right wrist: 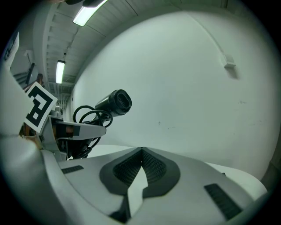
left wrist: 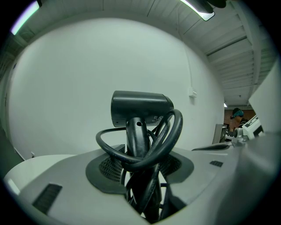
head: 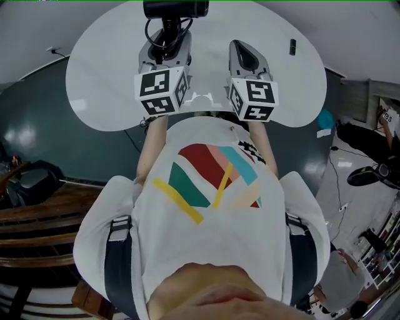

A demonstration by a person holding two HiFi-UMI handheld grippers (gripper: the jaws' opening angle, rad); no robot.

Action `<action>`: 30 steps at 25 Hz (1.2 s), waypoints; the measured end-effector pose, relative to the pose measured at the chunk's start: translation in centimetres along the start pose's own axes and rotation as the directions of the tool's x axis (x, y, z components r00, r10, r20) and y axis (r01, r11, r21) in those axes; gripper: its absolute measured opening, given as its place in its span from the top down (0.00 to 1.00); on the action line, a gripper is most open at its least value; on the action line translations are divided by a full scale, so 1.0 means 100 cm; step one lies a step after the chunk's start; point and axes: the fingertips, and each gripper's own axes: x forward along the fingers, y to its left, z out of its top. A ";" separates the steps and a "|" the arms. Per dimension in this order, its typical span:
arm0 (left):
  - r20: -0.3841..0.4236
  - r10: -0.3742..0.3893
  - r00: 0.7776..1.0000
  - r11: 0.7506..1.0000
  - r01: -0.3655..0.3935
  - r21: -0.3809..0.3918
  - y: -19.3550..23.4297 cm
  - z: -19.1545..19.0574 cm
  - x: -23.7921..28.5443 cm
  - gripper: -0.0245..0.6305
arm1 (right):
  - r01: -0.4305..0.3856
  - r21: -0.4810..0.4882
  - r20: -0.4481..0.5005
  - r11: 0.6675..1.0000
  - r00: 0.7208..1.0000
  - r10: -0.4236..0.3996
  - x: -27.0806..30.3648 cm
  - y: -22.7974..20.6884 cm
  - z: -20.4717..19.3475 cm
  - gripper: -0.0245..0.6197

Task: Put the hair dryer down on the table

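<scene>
Extending both forearms forward from the torso, the person holds the two grippers side by side over the white table (head: pixel 100 75), pointing toward 12 o'clock in the head view and tilted slightly downward. The left gripper (head: pixel 167 34) sits at about 11 o'clock from the person's chest. The right gripper (head: pixel 239 45) sits at about 1 o'clock. The marker cubes are level with each other and well apart.

The left gripper (left wrist: pixel 142 176) has its jaws partly spread and clamped on the handle of the black hair dryer (left wrist: pixel 140 107). The handle stands upright between the pads. The barrel forms the long axis at the top and lies level, running from 9 o'clock to 3 o'clock across the left gripper view. In the right gripper view one round end of the hair dryer (right wrist: pixel 115 102) faces toward the right gripper's side; whether this end is the nozzle cannot be told. The black cord (left wrist: pixel 169 134) is looped around the handle in several coils. In the head view the hair dryer (head: pixel 175 7) is held at the table's far edge at 12 o'clock.

The right gripper (right wrist: pixel 141 151) has its jaw tips pressed together and carries nothing.

A small dark object (head: pixel 292 47) lies on the table at 1 o'clock, well apart from both grippers.
</scene>
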 end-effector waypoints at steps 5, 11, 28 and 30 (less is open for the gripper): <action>0.015 0.004 1.000 0.999 -0.003 -0.053 -0.004 0.006 0.002 0.63 | -0.042 -0.030 0.022 0.999 0.999 0.043 0.003 0.003 0.015 0.95; 0.025 0.037 0.999 0.999 -0.036 -0.029 -0.011 0.012 0.001 0.63 | -0.046 -0.035 0.039 0.998 0.998 0.048 -0.001 -0.009 0.022 0.95; 0.036 0.053 0.998 0.998 -0.054 0.025 -0.018 0.017 -0.005 0.63 | -0.023 -0.012 0.061 1.000 0.998 0.024 -0.007 -0.025 0.022 0.95; 0.023 0.053 0.998 0.999 -0.054 0.010 -0.017 0.012 0.000 0.63 | -0.018 -0.008 0.057 1.000 0.998 0.018 -0.008 -0.028 0.019 0.95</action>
